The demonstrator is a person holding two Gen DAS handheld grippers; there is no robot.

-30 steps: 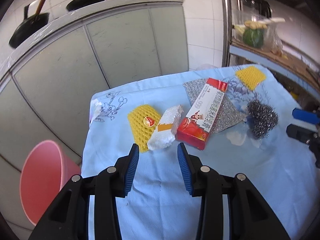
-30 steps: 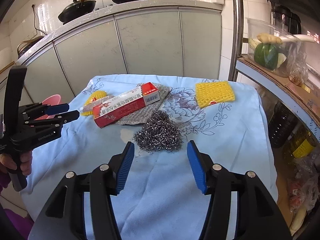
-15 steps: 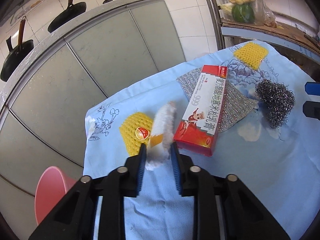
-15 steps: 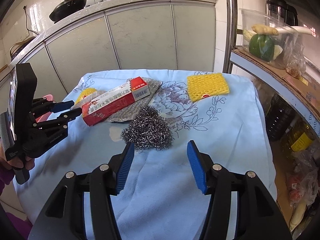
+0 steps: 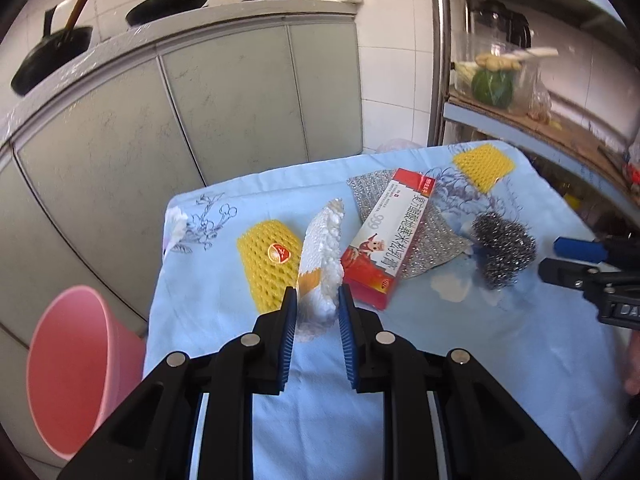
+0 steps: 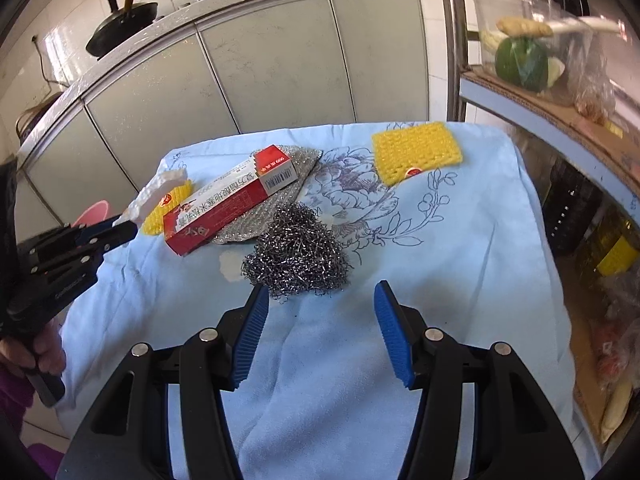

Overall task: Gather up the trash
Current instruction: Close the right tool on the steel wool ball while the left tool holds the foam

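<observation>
The blue-clothed worktop (image 5: pixel 460 380) carries the trash. Your left gripper (image 5: pixel 318 312) is closing, clamping the white foam net (image 5: pixel 322 248) beside the pink bin (image 5: pixel 76 368). Your right gripper (image 6: pixel 320 308) stands released, just short of the steel scourer (image 6: pixel 298 250).

— What trash lies on your bench?

— Your white foam wrapper (image 5: pixel 320 256) with an orange patch stands on edge, near end pinched, just beside a yellow foam net (image 5: pixel 270 258) with a red sticker. A red and white carton (image 5: pixel 384 240) lies flat, partly over a silver glittery sheet (image 5: pixel 432 248).

— And further along?

— A steel wool ball (image 6: pixel 298 254) sits near the carton; a second yellow net (image 6: pixel 416 152) lies flat at the far corner. Your pink bin (image 5: pixel 68 368) stands open below the bench's edge.
</observation>
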